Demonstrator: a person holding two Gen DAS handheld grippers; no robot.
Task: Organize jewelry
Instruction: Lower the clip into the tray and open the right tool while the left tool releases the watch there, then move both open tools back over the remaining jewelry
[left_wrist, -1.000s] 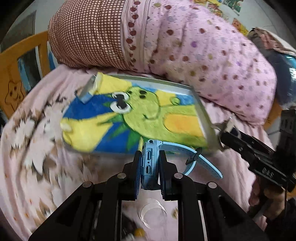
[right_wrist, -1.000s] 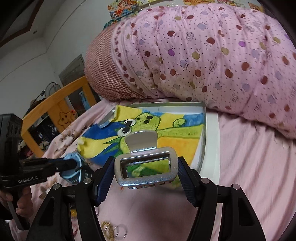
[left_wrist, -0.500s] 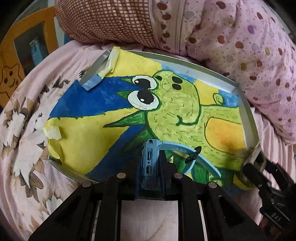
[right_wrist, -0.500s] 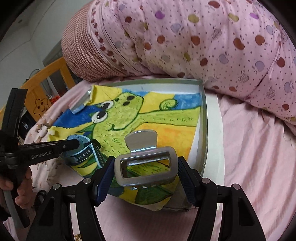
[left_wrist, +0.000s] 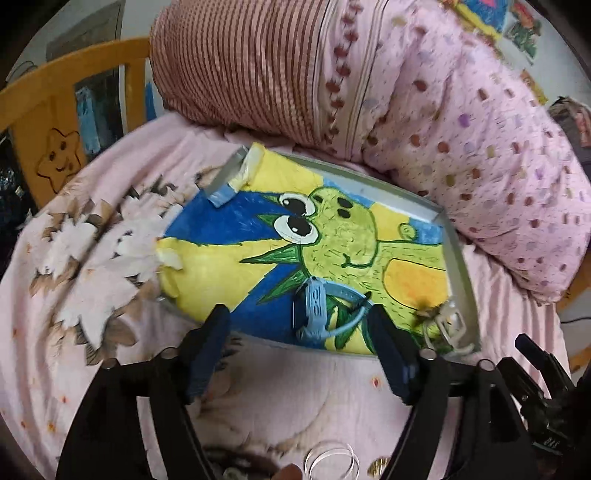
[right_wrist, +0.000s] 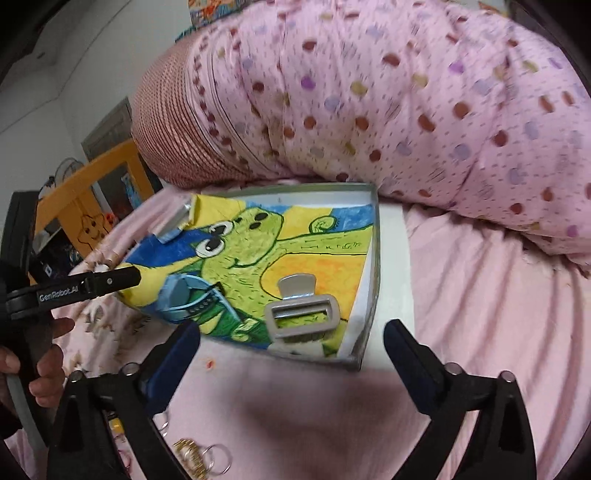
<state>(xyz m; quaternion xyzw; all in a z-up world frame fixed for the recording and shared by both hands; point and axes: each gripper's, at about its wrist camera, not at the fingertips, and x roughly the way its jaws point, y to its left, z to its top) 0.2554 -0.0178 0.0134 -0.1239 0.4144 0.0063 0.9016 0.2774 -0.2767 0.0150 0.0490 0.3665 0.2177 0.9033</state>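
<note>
A shallow grey tray (left_wrist: 456, 258) lined with a yellow, blue and green cartoon drawing lies on the pink bed; it also shows in the right wrist view (right_wrist: 375, 258). A blue watch (left_wrist: 314, 310) rests on the lining near the tray's front edge, also seen in the right wrist view (right_wrist: 184, 297). A grey hair claw clip (right_wrist: 301, 312) lies at the tray's front right corner; it shows in the left wrist view (left_wrist: 447, 325). My left gripper (left_wrist: 299, 341) is open just behind the watch. My right gripper (right_wrist: 291, 345) is open just behind the clip.
A big pink dotted quilt (left_wrist: 461, 129) lies behind the tray. An orange wooden bed rail (left_wrist: 55, 122) stands at the left. Loose rings and gold pieces (right_wrist: 201, 458) lie on the sheet below the grippers; clear rings (left_wrist: 330, 459) show in the left wrist view.
Both grippers opened. The left let go of the blue watch and the right let go of the clip; both pieces now lie in the tray. Both grippers drew back a little.
</note>
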